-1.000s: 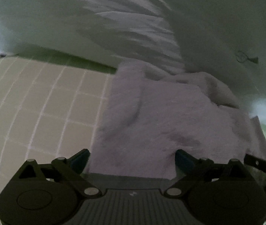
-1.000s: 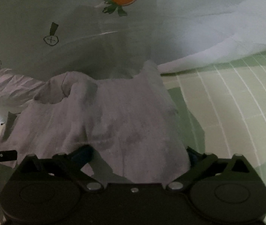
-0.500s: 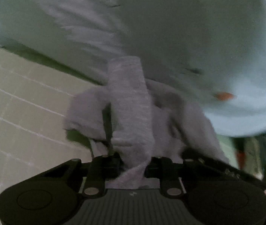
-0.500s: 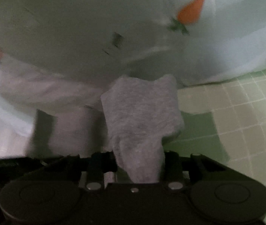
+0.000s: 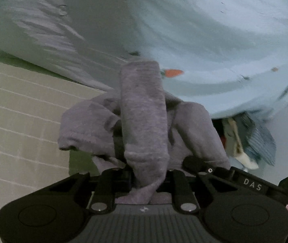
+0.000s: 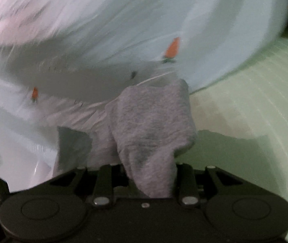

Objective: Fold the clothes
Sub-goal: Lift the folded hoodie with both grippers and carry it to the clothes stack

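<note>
Between the pads of the left gripper [image 5: 147,177] a bunched fold of the grey garment [image 5: 144,111] is being pinched, the jaws drawn nearly together on the cloth, and the right gripper [image 6: 152,179] is clamping another edge of the same garment [image 6: 150,125] in the same way. Both are gripping it near one border, probably so that the piece is hanging free and can be spread before a fold is laid. It is being carried clear of the green gridded mat [image 5: 22,121], its loose part sagging below the left gripper in soft rolls. The cloth is looking like a thick, slightly fuzzy knit, heathered grey, with a stitched hem showing at one drooping corner. Behind it a pale blue sheet printed with small orange carrots [image 6: 172,47] is lying in smooth, thin folds. The mat [image 6: 255,111] is looking flat and matte, ruled with fine white lines. A heap of other clothes [image 5: 249,139] is showing at the right in the left view.
</note>
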